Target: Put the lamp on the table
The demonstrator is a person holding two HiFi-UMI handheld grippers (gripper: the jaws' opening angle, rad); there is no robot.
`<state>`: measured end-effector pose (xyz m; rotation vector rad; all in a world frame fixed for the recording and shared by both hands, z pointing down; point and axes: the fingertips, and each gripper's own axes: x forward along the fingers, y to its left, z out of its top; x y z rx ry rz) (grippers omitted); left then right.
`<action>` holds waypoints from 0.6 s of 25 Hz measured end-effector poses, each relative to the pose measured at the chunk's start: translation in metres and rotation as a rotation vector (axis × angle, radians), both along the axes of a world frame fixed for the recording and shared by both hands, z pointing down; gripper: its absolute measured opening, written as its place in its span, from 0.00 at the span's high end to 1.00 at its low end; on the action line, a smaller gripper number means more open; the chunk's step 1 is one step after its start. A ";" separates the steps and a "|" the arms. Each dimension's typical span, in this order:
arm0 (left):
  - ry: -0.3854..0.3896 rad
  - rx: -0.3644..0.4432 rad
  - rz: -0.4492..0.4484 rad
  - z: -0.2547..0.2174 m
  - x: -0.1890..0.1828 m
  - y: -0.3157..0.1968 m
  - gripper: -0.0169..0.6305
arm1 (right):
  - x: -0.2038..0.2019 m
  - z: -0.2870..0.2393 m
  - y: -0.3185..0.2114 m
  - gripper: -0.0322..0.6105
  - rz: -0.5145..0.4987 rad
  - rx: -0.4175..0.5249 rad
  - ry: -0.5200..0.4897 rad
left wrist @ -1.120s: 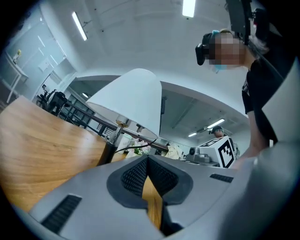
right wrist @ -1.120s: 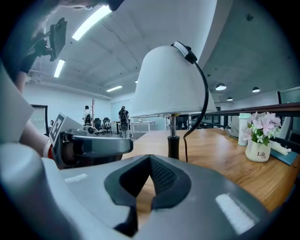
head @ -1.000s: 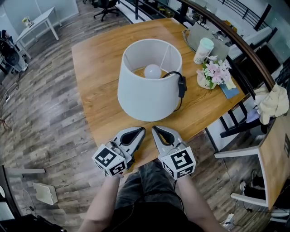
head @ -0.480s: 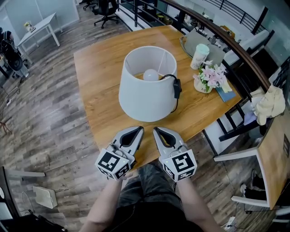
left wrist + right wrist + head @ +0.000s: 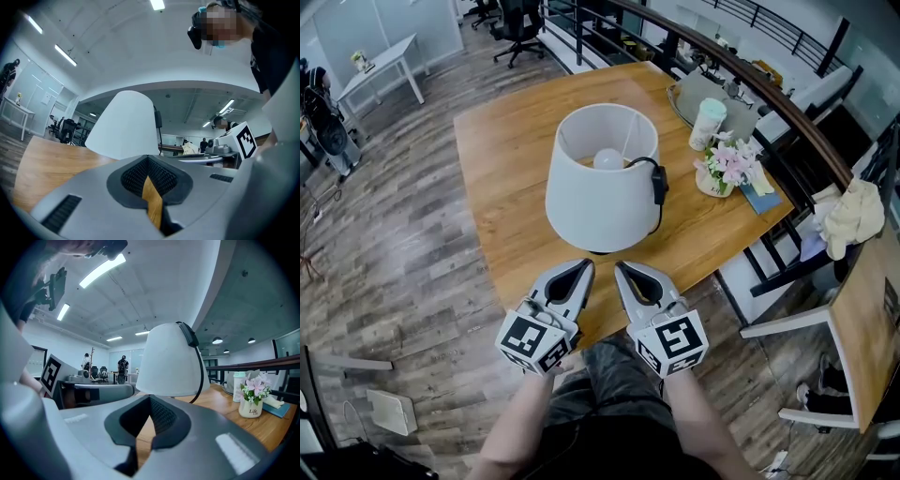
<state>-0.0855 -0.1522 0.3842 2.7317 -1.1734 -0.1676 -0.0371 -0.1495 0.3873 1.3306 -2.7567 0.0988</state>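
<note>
The lamp (image 5: 600, 192) stands upright on the worktop (image 5: 502, 141), about in the middle of the wooden top and well back from the near edge. There is bare wood on every side of it, so I judge it is not in danger to tip off. From above, the white shade hides the base, and through the open top the bulb (image 5: 608, 159) shows. The black cord (image 5: 659, 211) comes over the rim of the shade on the right side, and its switch (image 5: 657, 185) lies against the outside of the shade. There it is out of the way and does not trail over the wood. Where the cord ends I cannot follow.

The left tool (image 5: 580, 266) and the right tool (image 5: 624, 268) are side by side over the near edge of the worktop, near the lamp but not touching it, and both point toward it. Each one has its jaws together at the tips. In each gripper view only a narrow slit of wood shows behind the tips, so neither has hold of anything.

The flowers (image 5: 727, 164) and the cup (image 5: 706, 122) are at the far right corner, well apart from the lamp, which has the free part of the top.

With the lamp set down and both tools empty, I think the task is done. One small risk is the loose cord: if something catches it, it may pull on the shade.
</note>
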 end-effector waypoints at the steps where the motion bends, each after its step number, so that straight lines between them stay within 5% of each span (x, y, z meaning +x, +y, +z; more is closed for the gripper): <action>1: 0.001 0.002 -0.005 -0.002 -0.001 0.000 0.98 | 0.000 -0.001 0.000 0.94 0.001 0.004 0.000; 15: 0.030 0.031 -0.037 -0.025 -0.011 -0.001 0.98 | -0.001 -0.021 0.003 0.94 0.017 0.052 0.020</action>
